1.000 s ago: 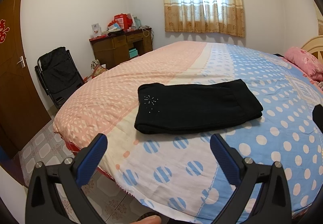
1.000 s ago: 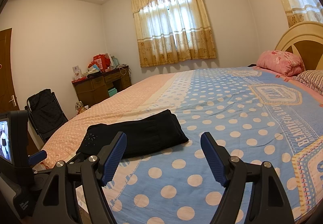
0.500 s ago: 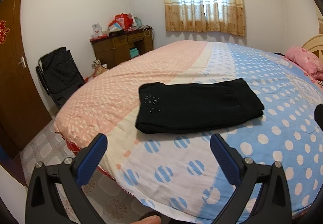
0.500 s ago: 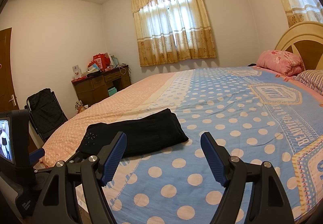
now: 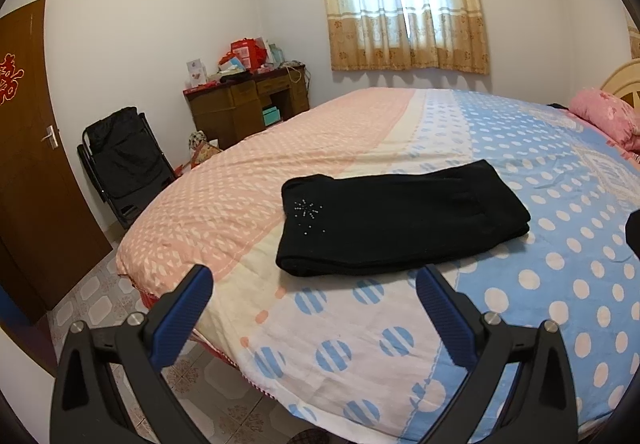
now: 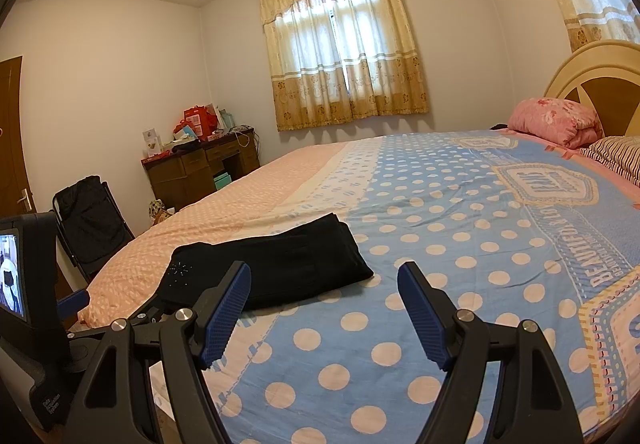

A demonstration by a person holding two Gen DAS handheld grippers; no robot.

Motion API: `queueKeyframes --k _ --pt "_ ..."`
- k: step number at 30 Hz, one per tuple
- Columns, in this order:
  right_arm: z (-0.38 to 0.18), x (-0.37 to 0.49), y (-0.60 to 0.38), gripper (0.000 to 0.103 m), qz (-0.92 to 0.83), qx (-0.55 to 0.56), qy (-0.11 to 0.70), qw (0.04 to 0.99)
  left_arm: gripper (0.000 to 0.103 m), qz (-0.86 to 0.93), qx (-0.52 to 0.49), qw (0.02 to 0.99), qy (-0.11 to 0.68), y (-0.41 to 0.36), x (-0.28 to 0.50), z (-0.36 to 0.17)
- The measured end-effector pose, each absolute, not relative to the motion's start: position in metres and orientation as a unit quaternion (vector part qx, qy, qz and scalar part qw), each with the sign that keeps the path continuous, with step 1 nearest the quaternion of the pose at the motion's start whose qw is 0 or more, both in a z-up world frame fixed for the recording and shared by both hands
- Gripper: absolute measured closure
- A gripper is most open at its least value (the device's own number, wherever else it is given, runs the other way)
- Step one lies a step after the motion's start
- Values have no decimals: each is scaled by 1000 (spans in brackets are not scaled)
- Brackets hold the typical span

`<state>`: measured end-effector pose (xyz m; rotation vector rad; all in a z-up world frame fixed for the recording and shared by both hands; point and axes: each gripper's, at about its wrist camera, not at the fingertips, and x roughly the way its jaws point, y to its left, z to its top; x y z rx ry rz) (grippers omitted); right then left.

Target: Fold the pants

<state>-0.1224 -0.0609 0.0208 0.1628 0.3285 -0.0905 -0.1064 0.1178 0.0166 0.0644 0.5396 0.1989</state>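
Left wrist view: pants (image 5: pixel 396 220) folded on bed (image 5: pixel 560 284), 12 o'clock.
Fingers: both grippers (image 5: pixel 314 294) (image 6: pixel 324 296) apart, empty.
Risk: snagging top layer undoes fold.

Folded black pants (image 5: pixel 400 222) lie on bed (image 5: pixel 360 344).

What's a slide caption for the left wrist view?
Open left gripper hovers before folded black pants on a polka-dot bed.
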Motion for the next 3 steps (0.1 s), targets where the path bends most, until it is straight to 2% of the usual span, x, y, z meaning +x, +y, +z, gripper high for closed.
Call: queueKeyframes --k 3 --pt "20 -122 -62 26 -45 81 164 982 0 96 28 958 267 117 -106 17"
